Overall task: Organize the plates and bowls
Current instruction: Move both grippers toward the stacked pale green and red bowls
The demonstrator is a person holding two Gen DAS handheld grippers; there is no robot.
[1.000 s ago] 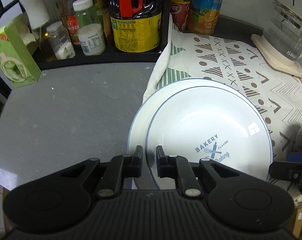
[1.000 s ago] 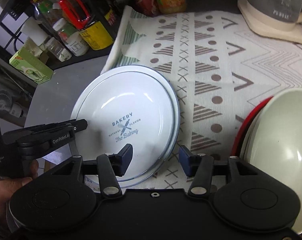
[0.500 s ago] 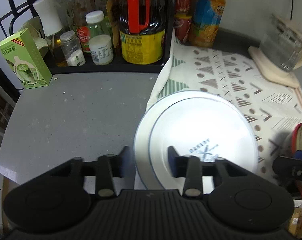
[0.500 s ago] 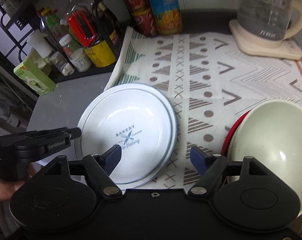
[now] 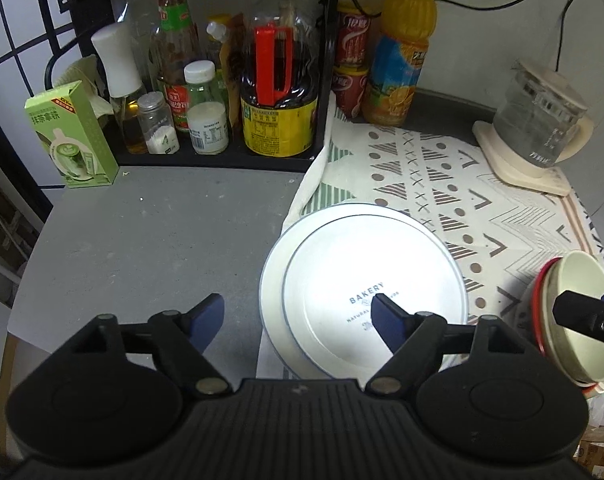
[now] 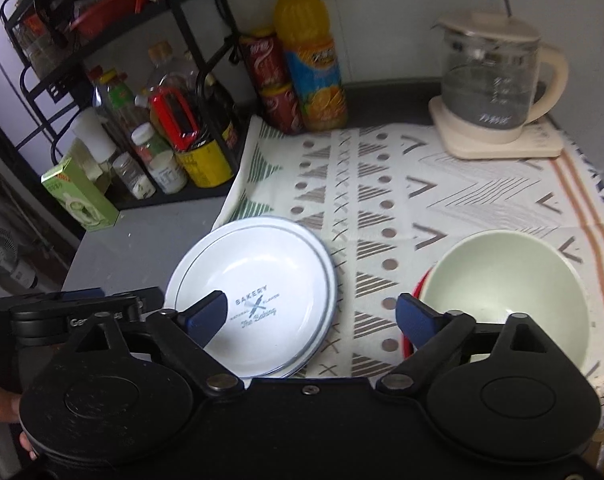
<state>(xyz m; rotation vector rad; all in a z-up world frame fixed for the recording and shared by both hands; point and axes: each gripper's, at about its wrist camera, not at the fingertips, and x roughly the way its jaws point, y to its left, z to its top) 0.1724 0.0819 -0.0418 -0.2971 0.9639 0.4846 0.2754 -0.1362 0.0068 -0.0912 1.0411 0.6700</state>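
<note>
Two white blue-rimmed plates are stacked at the left edge of the patterned cloth; the top plate [image 5: 377, 264] [image 6: 262, 268] reads "BAKERY" and sits shifted right on the lower plate [image 5: 272, 292]. A pale green bowl [image 6: 505, 288] [image 5: 577, 300] nests in a red-rimmed bowl [image 6: 419, 292] on the right. My left gripper [image 5: 298, 316] hovers above the stack's near-left rim, jaws opening, nothing held. My right gripper [image 6: 311, 314] hangs over the cloth between plates and bowls, jaws opening, empty.
A black rack [image 5: 325, 80] with bottles, jars and an oil jug [image 5: 278, 92] lines the back left, a green carton [image 5: 70, 136] beside it. Cans and a juice bottle [image 5: 401, 52] stand behind the cloth [image 6: 441, 200]. A glass kettle [image 6: 493, 84] sits back right. Grey counter [image 5: 142, 240] lies left.
Both grippers let go of the plate stack, opened wide and rose away from it. The plates now lie still on the cloth edge.
</note>
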